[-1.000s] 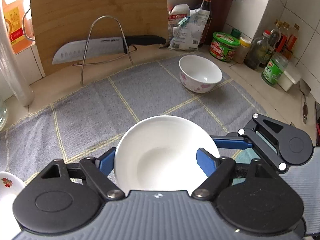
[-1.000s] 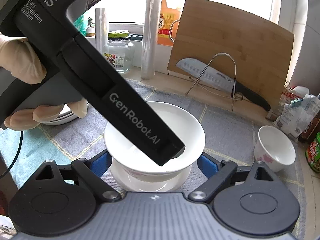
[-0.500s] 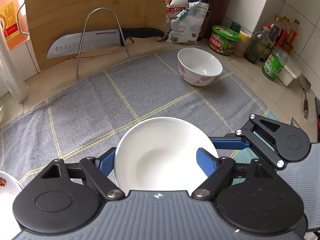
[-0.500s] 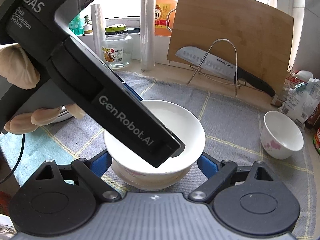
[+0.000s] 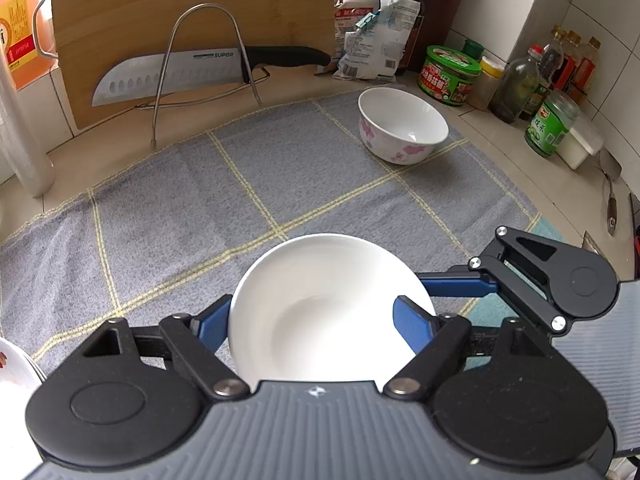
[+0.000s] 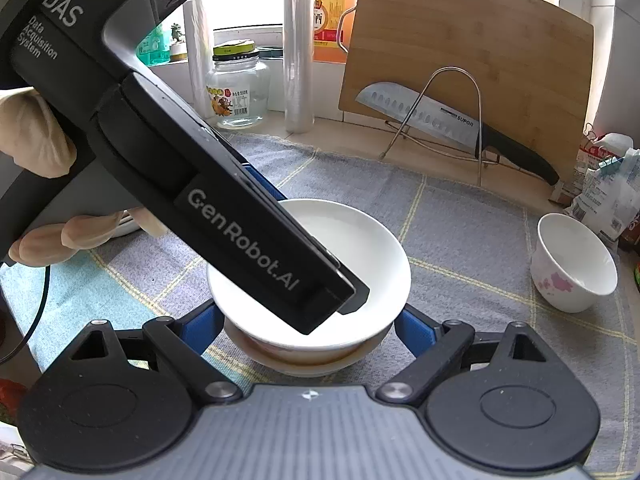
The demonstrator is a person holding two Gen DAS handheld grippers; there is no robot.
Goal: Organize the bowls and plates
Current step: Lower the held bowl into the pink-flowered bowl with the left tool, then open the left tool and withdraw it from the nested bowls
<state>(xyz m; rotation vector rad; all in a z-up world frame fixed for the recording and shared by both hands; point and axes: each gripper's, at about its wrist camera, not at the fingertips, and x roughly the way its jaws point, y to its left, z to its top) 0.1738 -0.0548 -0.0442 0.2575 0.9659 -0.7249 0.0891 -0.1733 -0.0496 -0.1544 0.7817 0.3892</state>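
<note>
My right gripper [image 6: 308, 326] has its blue fingers [image 6: 414, 330] spread around a white bowl [image 6: 360, 248] that sits in another bowl [image 6: 312, 362] on the grey cloth [image 6: 460, 216]. My left gripper [image 6: 192, 184] reaches over its rim. A flowered bowl [image 6: 574, 270] stands well apart.
</note>
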